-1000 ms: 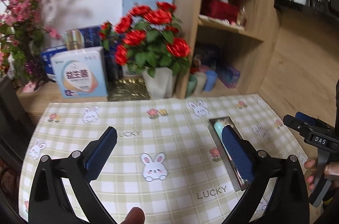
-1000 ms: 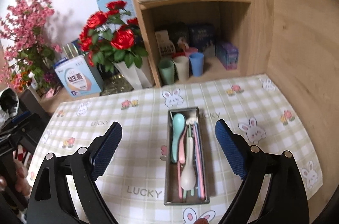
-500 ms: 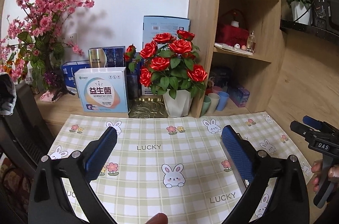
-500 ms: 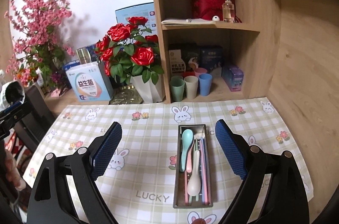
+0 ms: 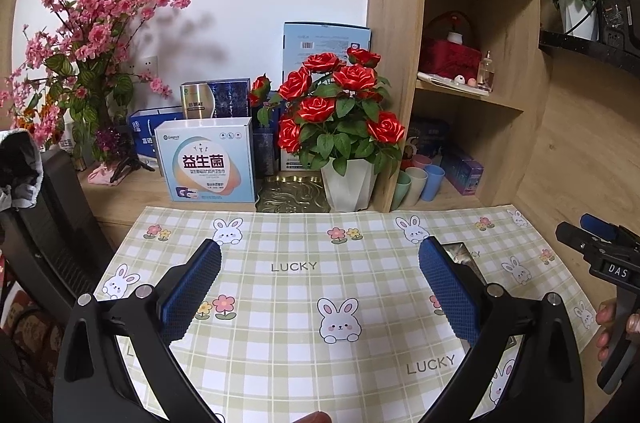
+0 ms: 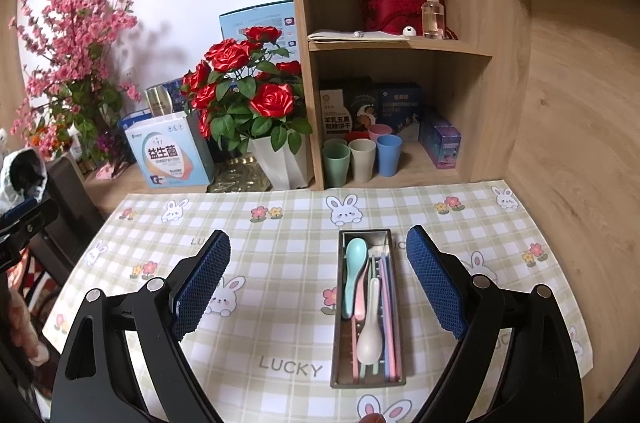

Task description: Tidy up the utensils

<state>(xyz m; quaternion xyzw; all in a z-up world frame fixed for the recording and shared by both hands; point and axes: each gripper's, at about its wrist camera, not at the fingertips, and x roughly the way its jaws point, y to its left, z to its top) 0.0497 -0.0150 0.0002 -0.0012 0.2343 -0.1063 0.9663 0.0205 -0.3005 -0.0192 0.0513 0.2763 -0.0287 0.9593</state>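
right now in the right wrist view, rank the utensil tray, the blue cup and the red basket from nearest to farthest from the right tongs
1. The utensil tray lies on the checked mat, just ahead of the right tongs, between their open fingers.
2. The blue cup stands in the lower shelf compartment, beyond the mat's far edge.
3. The red basket sits on the upper shelf, farthest back and highest.

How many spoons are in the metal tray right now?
3. In the metal tray: a teal spoon at the far left, a white spoon nearer the camera, and a pink spoon between them. Chopsticks alongside may hide more.
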